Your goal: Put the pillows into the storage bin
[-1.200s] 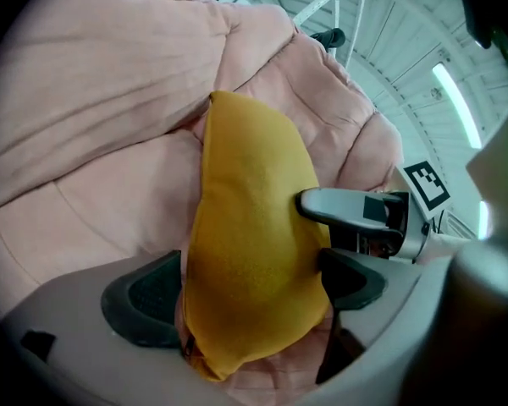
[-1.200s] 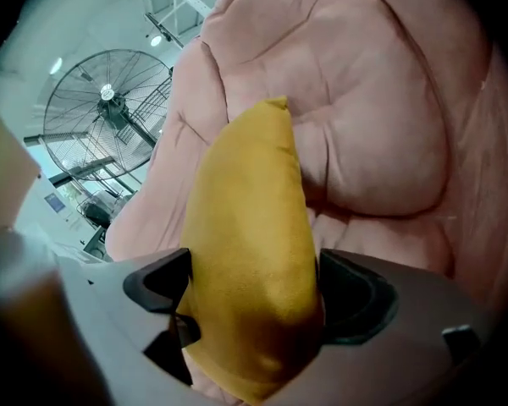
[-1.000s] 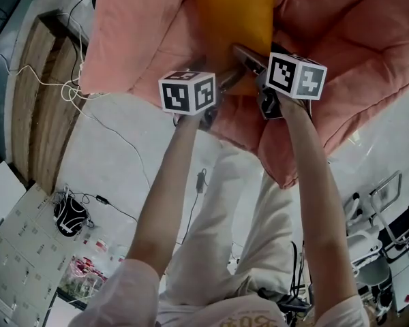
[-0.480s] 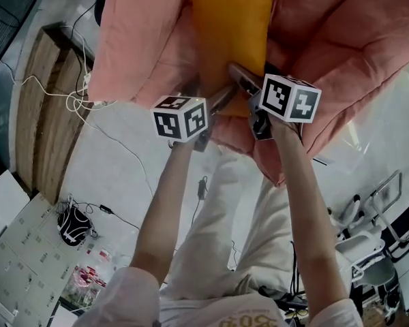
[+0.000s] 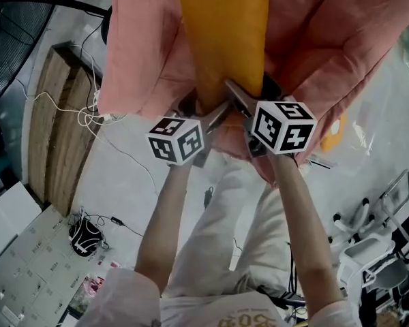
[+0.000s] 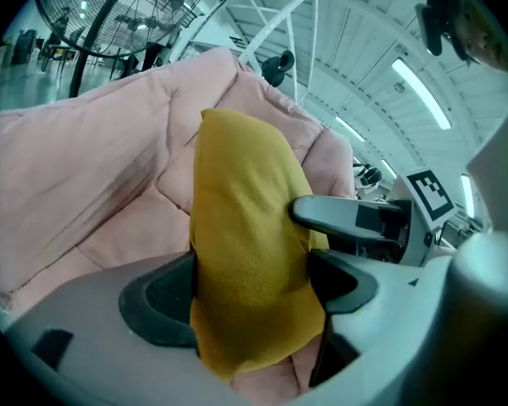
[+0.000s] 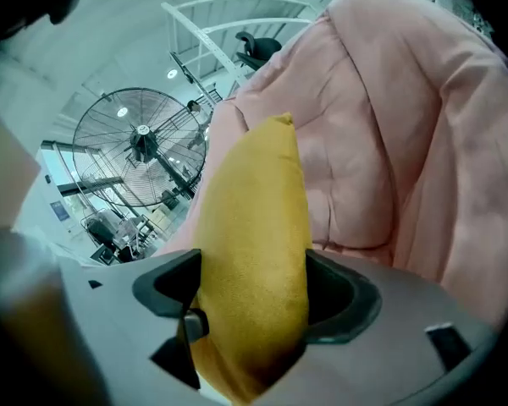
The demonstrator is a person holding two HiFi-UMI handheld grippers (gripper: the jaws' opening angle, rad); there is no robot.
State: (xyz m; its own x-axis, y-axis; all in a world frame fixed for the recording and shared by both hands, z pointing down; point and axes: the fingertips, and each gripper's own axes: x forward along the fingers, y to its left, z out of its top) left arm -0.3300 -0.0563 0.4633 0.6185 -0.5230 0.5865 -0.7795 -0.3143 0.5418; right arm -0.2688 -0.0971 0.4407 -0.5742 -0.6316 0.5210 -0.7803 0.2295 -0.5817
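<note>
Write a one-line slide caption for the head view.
The left gripper and the right gripper, jaws just closed tighter, clamp one yellow pillow before a pink quilt.

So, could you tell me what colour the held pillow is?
Mustard yellow pillow; clearest in the left gripper view.

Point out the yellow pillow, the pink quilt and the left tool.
yellow pillow point(image 5: 225, 39), head view, middle of its upper face.
pink quilt point(image 5: 146, 53), head view, its left fold.
left tool point(image 6: 254, 290), left gripper view, midway between its tips; its jaws have just been closing and press on the yellow pillow.
</note>
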